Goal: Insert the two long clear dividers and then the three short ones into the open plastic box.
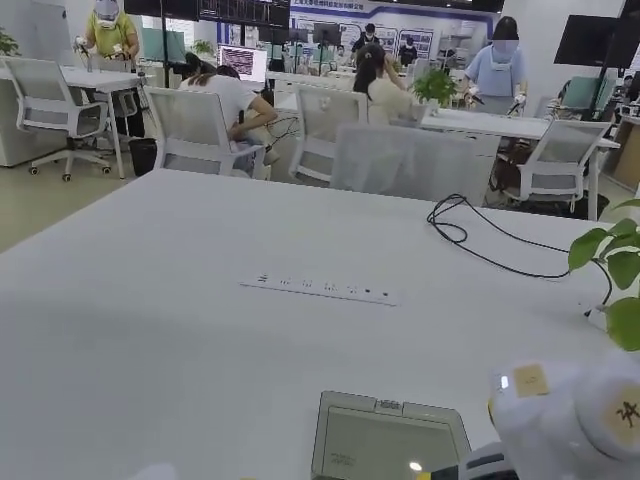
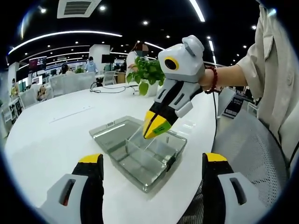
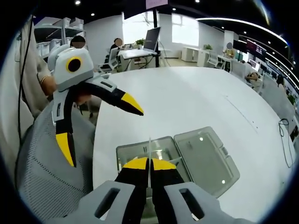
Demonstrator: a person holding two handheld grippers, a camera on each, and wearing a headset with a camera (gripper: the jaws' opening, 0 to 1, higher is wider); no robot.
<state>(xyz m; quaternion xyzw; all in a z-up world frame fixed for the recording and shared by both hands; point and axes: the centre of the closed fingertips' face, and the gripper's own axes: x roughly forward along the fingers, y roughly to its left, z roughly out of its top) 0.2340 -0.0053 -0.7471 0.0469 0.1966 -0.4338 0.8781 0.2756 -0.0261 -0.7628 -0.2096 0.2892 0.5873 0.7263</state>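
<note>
Beyond the open plastic box (image 2: 161, 175), whose mouth the right claw (image 2: 153, 133) blocked with a clear divider (image 3: 149, 148) pinched in it, the desk (image 1: 150, 300) lay free except for a socket strip (image 1: 320, 288), a black cable (image 1: 455, 240) and a plant (image 1: 610, 255) at right.

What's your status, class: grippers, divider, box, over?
Left gripper open, empty. Right gripper shut on clear divider, upright above open plastic box. Lid lying flat alongside, no obstruction seen.
</note>
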